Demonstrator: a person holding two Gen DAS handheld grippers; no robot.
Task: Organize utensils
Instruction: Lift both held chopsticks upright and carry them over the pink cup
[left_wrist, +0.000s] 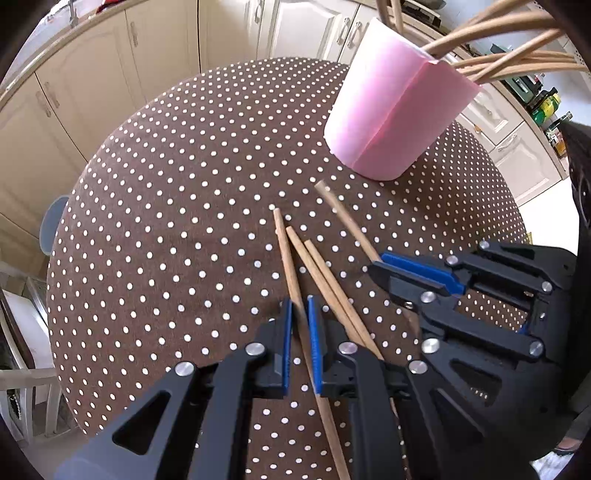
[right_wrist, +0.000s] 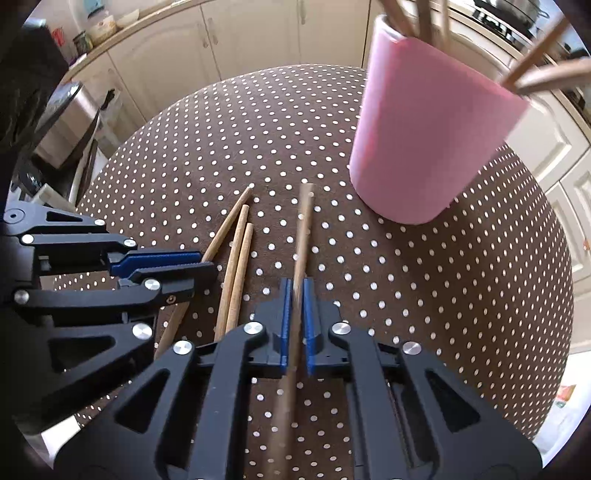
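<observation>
A pink cup (left_wrist: 391, 110) holding several wooden chopsticks (left_wrist: 491, 48) stands at the far right of the round dotted table (left_wrist: 166, 184); it also shows in the right wrist view (right_wrist: 424, 140). My left gripper (left_wrist: 300, 306) is shut on one chopstick (left_wrist: 286, 251) that lies on the cloth. Two more chopsticks (left_wrist: 325, 280) lie just right of it. My right gripper (right_wrist: 294, 291) is shut on another chopstick (right_wrist: 303, 221), blurred and pointing toward the cup. In the right wrist view two loose chopsticks (right_wrist: 236, 266) lie left of it.
Cream kitchen cabinets (left_wrist: 110, 74) ring the table. A steel bin (right_wrist: 66, 118) stands off the table's left. A counter with bottles (left_wrist: 546, 107) is at the far right. The cloth's left half holds nothing.
</observation>
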